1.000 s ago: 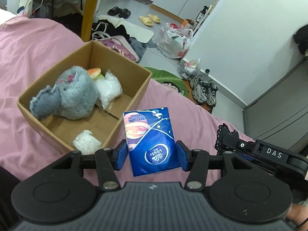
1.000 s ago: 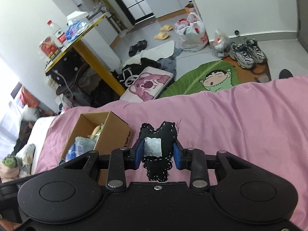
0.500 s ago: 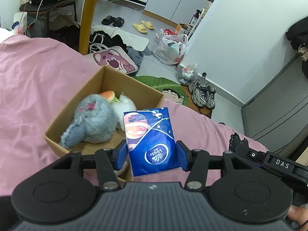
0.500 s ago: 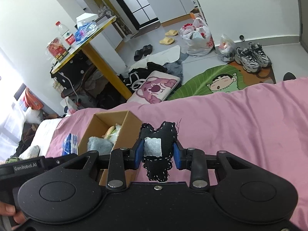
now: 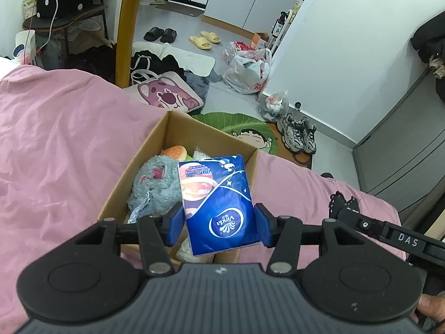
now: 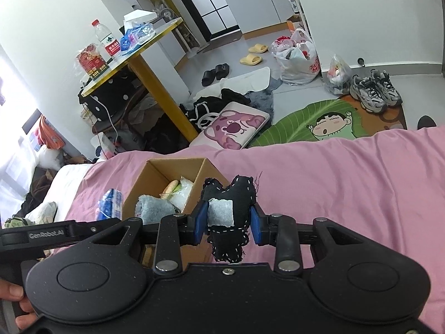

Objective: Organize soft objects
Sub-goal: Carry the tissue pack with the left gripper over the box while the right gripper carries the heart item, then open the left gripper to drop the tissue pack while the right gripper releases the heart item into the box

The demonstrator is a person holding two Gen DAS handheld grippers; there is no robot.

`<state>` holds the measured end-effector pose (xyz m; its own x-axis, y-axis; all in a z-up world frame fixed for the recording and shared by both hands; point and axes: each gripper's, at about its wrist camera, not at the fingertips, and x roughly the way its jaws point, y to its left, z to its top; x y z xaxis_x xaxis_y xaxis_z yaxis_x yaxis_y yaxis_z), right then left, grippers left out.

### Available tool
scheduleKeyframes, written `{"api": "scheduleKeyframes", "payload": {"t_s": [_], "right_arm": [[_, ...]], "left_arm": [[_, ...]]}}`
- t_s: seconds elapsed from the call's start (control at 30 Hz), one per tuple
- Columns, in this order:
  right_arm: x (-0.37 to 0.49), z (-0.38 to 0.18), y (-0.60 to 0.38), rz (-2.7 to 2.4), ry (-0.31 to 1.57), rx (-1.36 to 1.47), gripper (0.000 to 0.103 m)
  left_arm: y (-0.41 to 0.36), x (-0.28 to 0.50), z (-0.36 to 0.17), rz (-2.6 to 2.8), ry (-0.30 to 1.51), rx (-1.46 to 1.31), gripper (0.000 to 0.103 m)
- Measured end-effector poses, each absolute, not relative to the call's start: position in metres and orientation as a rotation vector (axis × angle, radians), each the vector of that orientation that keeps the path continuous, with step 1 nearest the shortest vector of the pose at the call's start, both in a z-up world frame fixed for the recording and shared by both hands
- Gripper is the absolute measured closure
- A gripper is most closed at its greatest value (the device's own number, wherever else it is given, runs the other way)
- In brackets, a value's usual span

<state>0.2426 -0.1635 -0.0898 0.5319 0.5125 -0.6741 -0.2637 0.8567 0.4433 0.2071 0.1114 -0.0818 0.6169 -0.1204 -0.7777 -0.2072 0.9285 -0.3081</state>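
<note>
Left wrist view: left gripper (image 5: 219, 224) clamped on the blue tissue pack (image 5: 218, 203), pack upright, long axis running forward along the fingers. It hangs over the cardboard box (image 5: 178, 128), above the near-right part of the opening. Grey plush (image 5: 154, 188) fills the left side of the box, toy burger (image 5: 173, 153) and a clear bag at the far end, so free floor is likely right under the pack.

Right wrist view: right gripper (image 6: 226, 221) clamped on a black stitched fabric toy (image 6: 230, 208) with a grey patch. It sits right of the box and short of the opening, over the pink bedspread (image 6: 347, 189).

Key relation: left is the nearer hand, already over the box, so its next move is probably straight down and release. Right needs to shift left toward the box first; both tools would crowd the opening, so go one at a time.
</note>
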Motion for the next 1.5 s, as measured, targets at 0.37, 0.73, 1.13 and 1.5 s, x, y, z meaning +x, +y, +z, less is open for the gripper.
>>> {"api": "scheduleKeyframes", "payload": {"t_s": [0.37, 0.73, 1.13, 1.5], "right_arm": [[0.254, -0.091, -0.138, 0.498, 0.886, 0.274, 0.07], [0.267, -0.1, -0.099, 0.538, 0.9, 0.23, 0.07], [0.273, -0.103, -0.065, 0.573, 0.932, 0.201, 0.069], [0.267, -0.093, -0.067, 0.537, 0.916, 0.216, 0.039]], "left_arm": [[0.112, 0.224, -0.107, 0.015, 0.972, -0.394, 0.05], [0.12, 0.248, -0.144, -0.013, 1.064, -0.448, 0.049], [0.147, 0.251, -0.152, -0.021, 1.086, -0.495, 0.048], [0.172, 0.242, -0.138, -0.013, 1.052, -0.514, 0.048]]}}
